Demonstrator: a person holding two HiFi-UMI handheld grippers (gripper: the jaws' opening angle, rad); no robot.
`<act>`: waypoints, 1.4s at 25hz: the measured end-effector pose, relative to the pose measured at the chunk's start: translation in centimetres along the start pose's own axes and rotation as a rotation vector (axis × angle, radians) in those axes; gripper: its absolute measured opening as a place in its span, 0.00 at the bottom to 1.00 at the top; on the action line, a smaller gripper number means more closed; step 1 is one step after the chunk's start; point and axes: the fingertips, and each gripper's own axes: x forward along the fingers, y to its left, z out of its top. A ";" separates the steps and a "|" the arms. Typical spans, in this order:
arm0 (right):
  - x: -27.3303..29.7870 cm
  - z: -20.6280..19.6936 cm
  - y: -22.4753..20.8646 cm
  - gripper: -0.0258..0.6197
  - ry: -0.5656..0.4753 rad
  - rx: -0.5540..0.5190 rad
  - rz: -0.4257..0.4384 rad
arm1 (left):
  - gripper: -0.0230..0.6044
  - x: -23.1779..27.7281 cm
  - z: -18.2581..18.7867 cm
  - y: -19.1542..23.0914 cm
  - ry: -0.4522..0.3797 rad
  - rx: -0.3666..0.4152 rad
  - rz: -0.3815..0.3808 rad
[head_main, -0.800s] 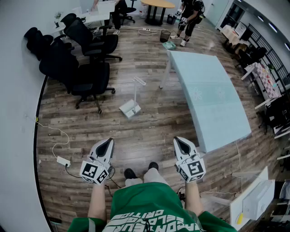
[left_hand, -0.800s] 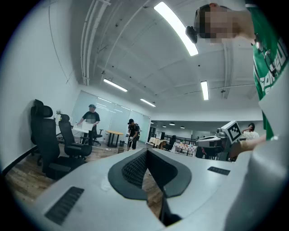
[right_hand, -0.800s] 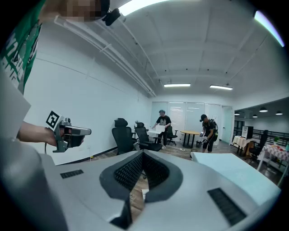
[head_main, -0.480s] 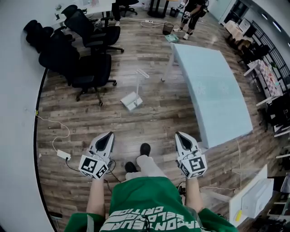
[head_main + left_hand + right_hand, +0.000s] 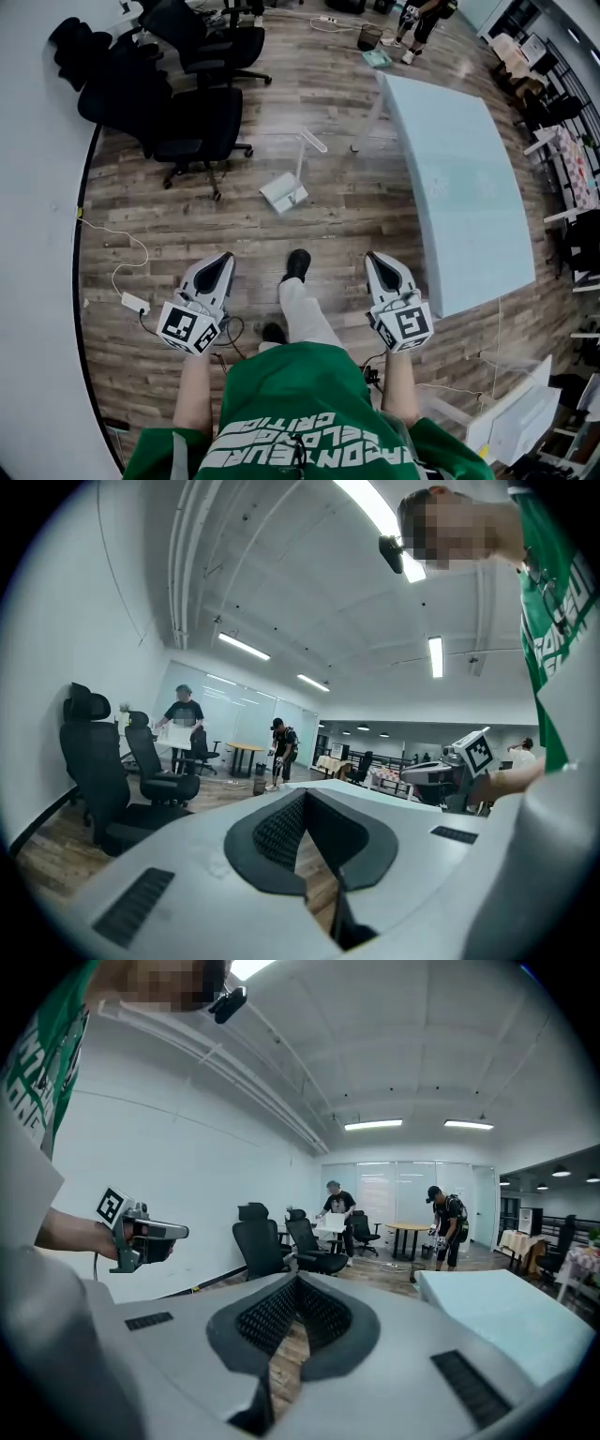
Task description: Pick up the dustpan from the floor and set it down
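Dustpan (image 5: pixel 284 194) stands on the wood floor (image 5: pixel 225 220) ahead of me, well apart from both grippers, its pan flat on the boards and its thin handle (image 5: pixel 301 161) rising away from me toward the pale blue table (image 5: pixel 459 178). My left gripper (image 5: pixel 222 261) and right gripper (image 5: pixel 375 260) hang level at my sides with my leading shoe (image 5: pixel 298 264) between them. Each gripper view shows the dark pads pressed together with nothing caught in them, so both are closed and empty. I judge the task barely begun: the approach is all ahead of me. The first risk is reaching the handle with the jaws shut, which would only shove the light pan and tip or skid it across the boards. The handle looks slim and smooth, so a grip placed off-centre could let it twist and swing the pan down. Black office chairs (image 5: pixel 202 117) stand near the pan on the left and the table edge lies near on the right, so a wide swing while lifting could knock either. A white cable (image 5: pixel 120 272) trails on the floor near my left side and could snag a foot if I drift that way.
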 end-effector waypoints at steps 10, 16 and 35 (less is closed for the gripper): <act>14.0 2.5 -9.2 0.05 0.016 -0.014 0.034 | 0.04 11.1 1.8 9.1 0.034 0.007 0.035; 21.1 2.7 -15.1 0.05 0.060 -0.029 0.053 | 0.04 17.3 2.1 13.9 0.075 -0.023 0.074; 35.6 -0.4 -18.1 0.05 0.180 0.008 0.098 | 0.04 27.9 1.9 22.5 0.109 -0.061 0.049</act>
